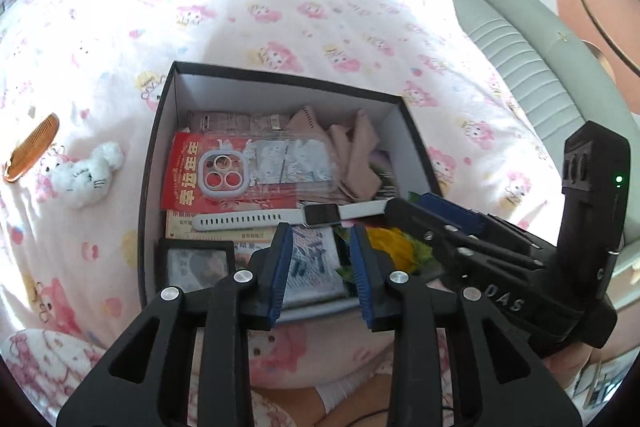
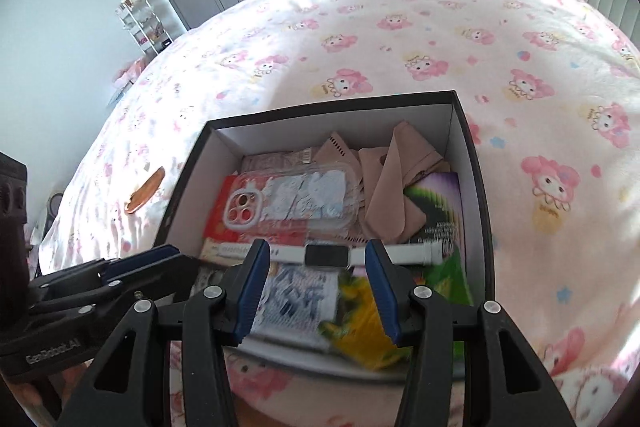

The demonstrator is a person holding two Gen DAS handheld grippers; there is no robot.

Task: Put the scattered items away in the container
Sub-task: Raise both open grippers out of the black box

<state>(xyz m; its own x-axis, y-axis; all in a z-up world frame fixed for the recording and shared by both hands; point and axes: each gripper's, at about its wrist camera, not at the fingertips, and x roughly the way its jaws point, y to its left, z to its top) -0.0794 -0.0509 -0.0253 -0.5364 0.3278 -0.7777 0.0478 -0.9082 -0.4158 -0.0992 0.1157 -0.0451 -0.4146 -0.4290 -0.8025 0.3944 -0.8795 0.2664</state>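
Note:
A black box point(image 1: 154, 155) with white inner walls sits on the bed; it also shows in the right wrist view point(image 2: 474, 163). Inside lie a clear phone case point(image 1: 260, 167), a white smartwatch point(image 1: 320, 214), beige cloth point(image 1: 356, 151), a red packet, cards and a yellow flower point(image 1: 394, 245). A brown comb point(image 1: 34, 147) and a white plush toy point(image 1: 90, 173) lie on the sheet left of the box. My left gripper point(image 1: 322, 261) is open and empty over the box's near end. My right gripper point(image 2: 316, 287) is open and empty over the same end, and shows in the left wrist view point(image 1: 424, 211).
The bed carries a pink cartoon-print sheet point(image 2: 400, 39). A grey-green padded headboard point(image 1: 520, 75) runs along the right. A door and a white shelf rack point(image 2: 144, 23) stand beyond the bed's far left. A person's legs are just below the box.

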